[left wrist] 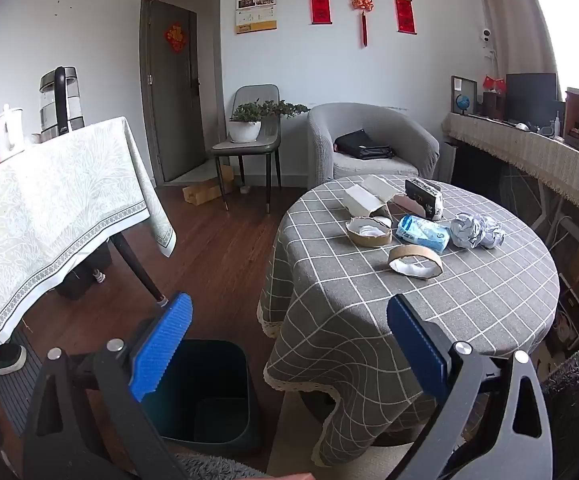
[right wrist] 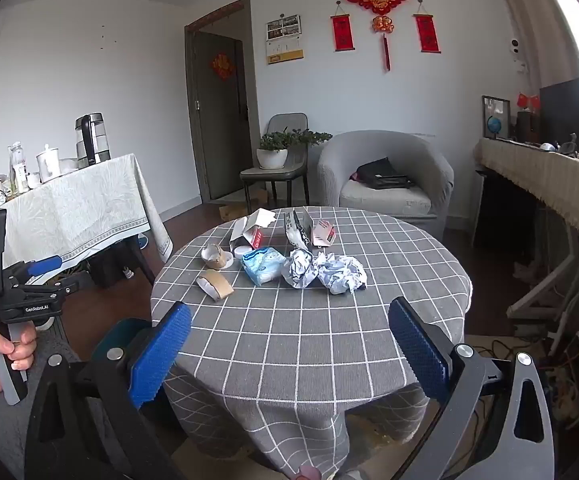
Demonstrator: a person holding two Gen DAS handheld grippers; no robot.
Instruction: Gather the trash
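Trash lies on the round grey checked table (right wrist: 309, 340): two crumpled paper balls (right wrist: 341, 274), a blue tissue pack (right wrist: 263, 265), two cardboard tape rings (right wrist: 215, 284), torn white boxes (right wrist: 251, 228) and a dark wrapper (right wrist: 298, 228). The same pile shows in the left wrist view, with a tape ring (left wrist: 414, 261) nearest. A dark green bin (left wrist: 205, 392) stands on the floor left of the table. My left gripper (left wrist: 289, 344) is open and empty, above the bin and the table edge. My right gripper (right wrist: 289, 348) is open and empty over the table's near edge.
A side table with a pale cloth (left wrist: 49, 208) holds a kettle (left wrist: 59, 100) and a mug at left. A chair with a potted plant (left wrist: 249, 120) and a grey armchair (left wrist: 369, 140) stand behind. A draped shelf (left wrist: 529, 152) runs along the right wall.
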